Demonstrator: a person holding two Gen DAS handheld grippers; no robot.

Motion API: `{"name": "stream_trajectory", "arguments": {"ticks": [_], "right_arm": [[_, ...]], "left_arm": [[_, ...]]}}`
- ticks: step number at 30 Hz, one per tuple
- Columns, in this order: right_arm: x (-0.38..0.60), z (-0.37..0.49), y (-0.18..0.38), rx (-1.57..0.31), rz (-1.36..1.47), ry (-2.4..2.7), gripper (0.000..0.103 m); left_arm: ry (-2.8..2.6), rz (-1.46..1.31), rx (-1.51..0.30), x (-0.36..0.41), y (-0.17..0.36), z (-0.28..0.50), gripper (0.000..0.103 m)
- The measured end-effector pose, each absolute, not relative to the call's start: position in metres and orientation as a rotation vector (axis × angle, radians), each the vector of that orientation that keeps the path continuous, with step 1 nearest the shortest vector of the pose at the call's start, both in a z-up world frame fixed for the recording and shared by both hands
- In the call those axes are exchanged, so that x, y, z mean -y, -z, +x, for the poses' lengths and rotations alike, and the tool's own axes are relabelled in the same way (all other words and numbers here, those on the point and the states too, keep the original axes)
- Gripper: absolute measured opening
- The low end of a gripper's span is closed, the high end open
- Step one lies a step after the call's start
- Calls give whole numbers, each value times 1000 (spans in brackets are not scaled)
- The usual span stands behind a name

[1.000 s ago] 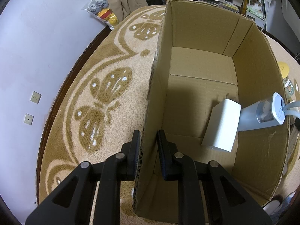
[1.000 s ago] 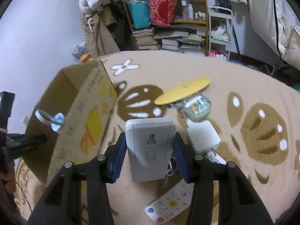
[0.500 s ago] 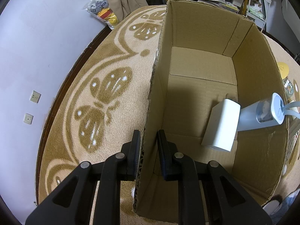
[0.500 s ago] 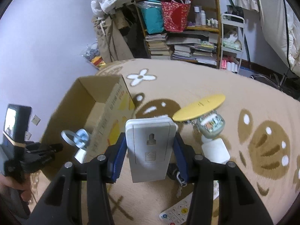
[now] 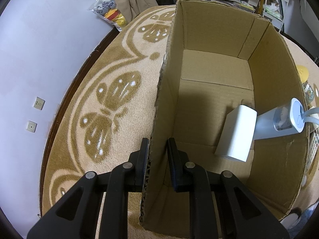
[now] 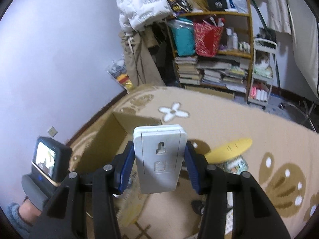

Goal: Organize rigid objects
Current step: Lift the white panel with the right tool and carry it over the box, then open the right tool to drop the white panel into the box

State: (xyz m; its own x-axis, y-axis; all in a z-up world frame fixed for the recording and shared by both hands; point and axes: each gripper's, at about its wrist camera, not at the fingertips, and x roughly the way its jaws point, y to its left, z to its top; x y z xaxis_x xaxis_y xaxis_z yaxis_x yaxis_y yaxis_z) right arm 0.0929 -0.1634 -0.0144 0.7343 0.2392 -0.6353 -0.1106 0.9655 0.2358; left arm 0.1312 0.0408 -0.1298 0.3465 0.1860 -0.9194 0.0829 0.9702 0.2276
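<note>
At near wall of open brown cardboard box [image 5: 217,75], left gripper [image 5: 158,155] pinches it steady; right gripper [image 6: 158,160] grips white plastic wall-mount unit [image 6: 159,157] above box, guessing drop-in next.

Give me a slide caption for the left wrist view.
Left gripper clamps the cardboard box wall; white adapter and bottle inside.

Left view looks steeply down into cardboard box [image 5: 215,91]; right views it, blurred, from above.

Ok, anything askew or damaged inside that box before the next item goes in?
Nothing damaged. The pale blue bottle lies tilted against the cardboard box wall, its cap end up at the rim, leaning beside the white block.
</note>
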Motion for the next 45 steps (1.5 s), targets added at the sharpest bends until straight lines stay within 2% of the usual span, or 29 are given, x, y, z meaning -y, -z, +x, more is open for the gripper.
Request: {"name": "stream_trajectory", "arguments": {"ticks": [10,35,45], "right_arm": [[134,108,-5,-664,213,-314,53],[105,126,60,-787,219,-348,53],[106,121,76,-865,304,-398,53]], "left_arm": [[-72,261,-1219,-40,130,131,18],[-73,271,-1216,-39,132,131,18],[-73,269,-1218,-39,133,133,18]]}}
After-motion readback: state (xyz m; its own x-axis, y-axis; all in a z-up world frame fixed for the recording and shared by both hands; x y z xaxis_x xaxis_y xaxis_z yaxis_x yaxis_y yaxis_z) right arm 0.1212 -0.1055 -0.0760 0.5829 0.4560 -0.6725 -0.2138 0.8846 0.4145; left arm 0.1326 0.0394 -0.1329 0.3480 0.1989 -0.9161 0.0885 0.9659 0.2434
